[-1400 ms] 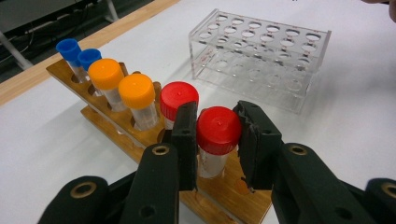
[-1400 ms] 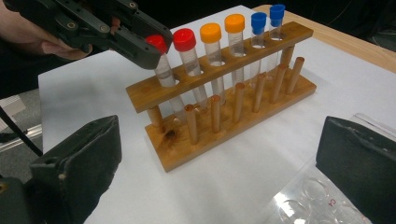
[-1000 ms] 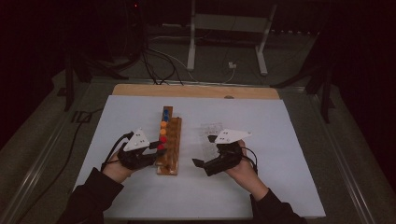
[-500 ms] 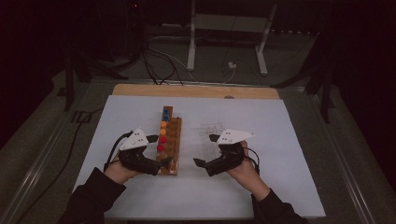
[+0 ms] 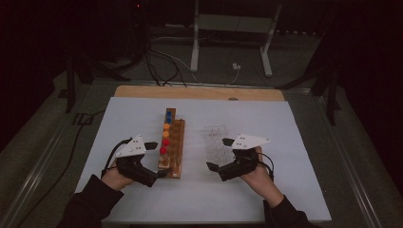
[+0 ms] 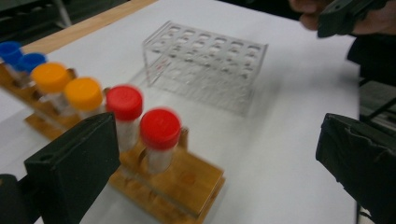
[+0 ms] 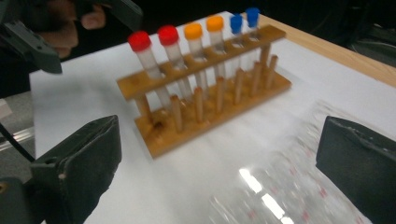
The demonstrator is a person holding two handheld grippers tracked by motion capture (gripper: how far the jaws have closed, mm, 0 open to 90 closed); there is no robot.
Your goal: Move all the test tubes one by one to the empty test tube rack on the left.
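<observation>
A wooden rack holds tubes with blue, orange and red caps; the nearest red-capped tube stands at its front end. My left gripper sits at that end, open. Its jaws have just been opening and its pads touch nothing, with the red tubes just ahead between them. A clear plastic rack lies to the right. My right gripper hovers open at its near edge, and the clear rack shows blurred between the jaws.
The white sheet covers the table, with a wooden strip along its far edge. Beyond it are cables and a metal stand on the dark floor. A rail runs along the left side.
The left gripper's jaws have spread wide apart at the front end of the wooden rack. Both hands stay where they were.
</observation>
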